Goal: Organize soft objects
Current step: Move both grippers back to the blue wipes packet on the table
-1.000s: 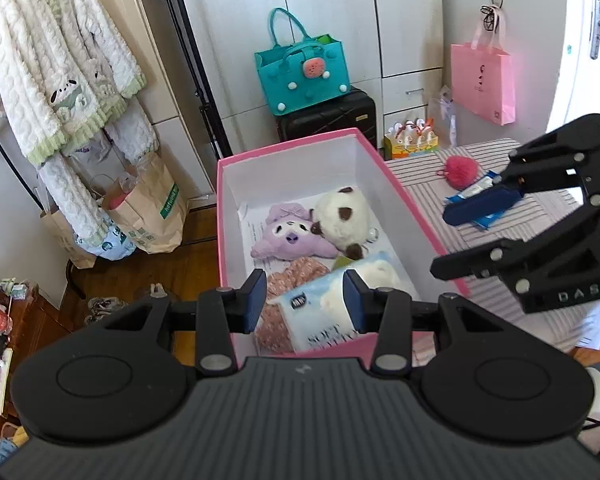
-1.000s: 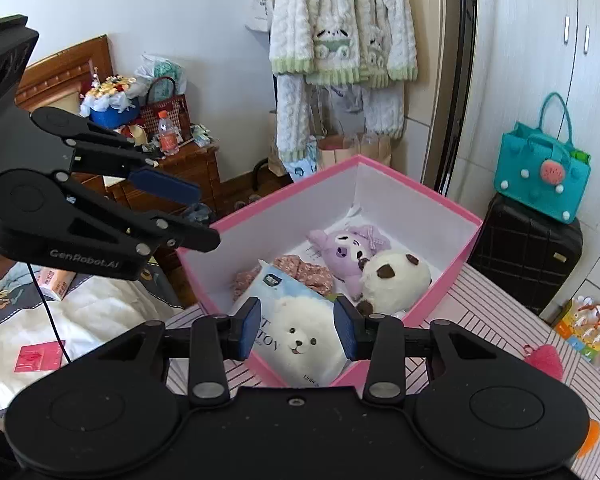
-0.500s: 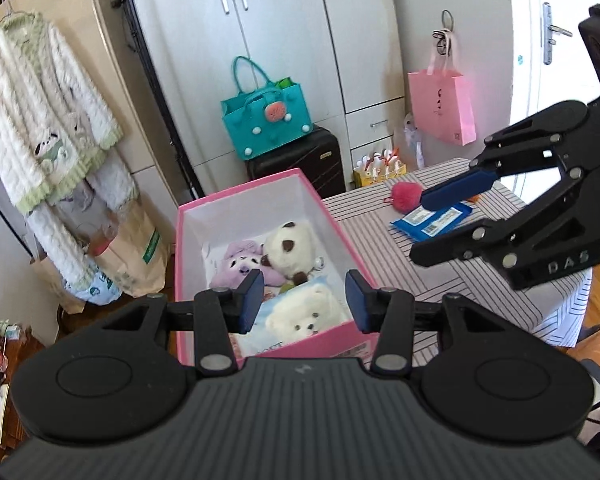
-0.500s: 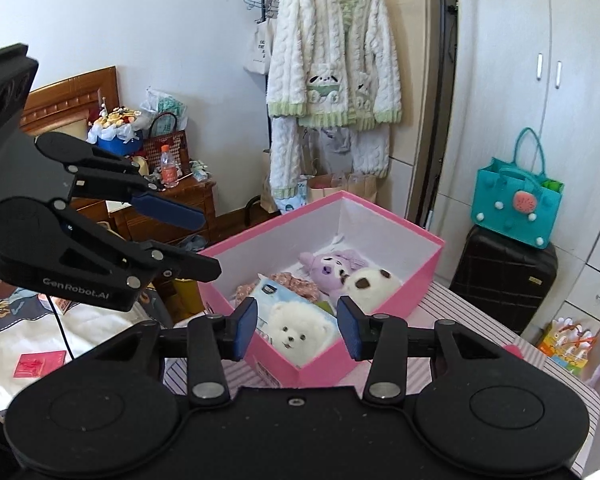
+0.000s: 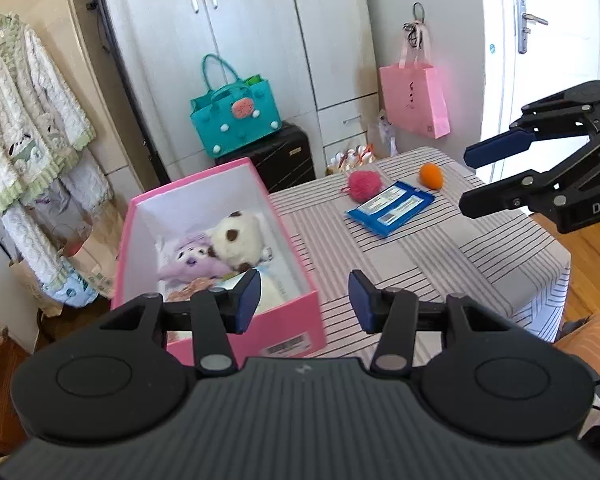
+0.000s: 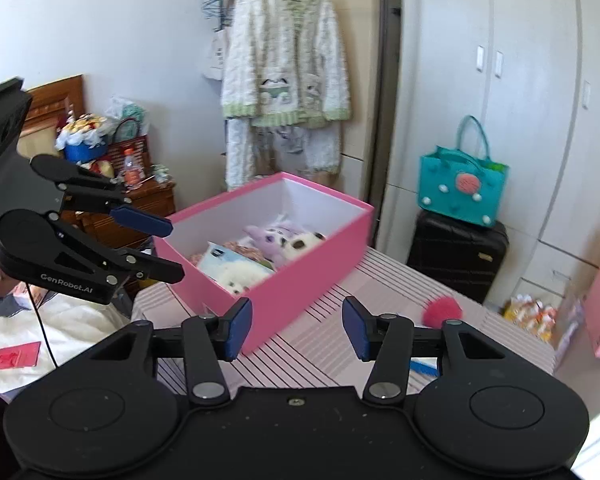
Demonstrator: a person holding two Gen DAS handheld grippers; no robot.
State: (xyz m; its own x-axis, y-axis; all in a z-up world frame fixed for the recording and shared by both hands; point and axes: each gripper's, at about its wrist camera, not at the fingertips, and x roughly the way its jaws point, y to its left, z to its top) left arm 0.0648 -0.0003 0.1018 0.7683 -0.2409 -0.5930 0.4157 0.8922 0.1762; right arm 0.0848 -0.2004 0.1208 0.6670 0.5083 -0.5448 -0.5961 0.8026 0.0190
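Plush toys, a cream-and-brown one [image 5: 238, 236] and a lilac one [image 5: 190, 258], lie with a pale printed packet [image 6: 236, 266] inside the pink cardboard box [image 5: 284, 322] at lower left of the left wrist view. On the striped tablecloth [image 5: 440, 264], right of centre, wait a fuzzy pink pompom [image 5: 362, 185], a small orange ball [image 5: 431, 175] and a flat blue packet [image 5: 392, 207]. Both the left gripper [image 5: 302, 298] and right gripper [image 6: 296, 326] have their jaws opening with nothing between them. Risk ahead: the flat packet may slip from a shallow pinch, and the ball, seemingly near the table's far edge, could roll off if nudged.
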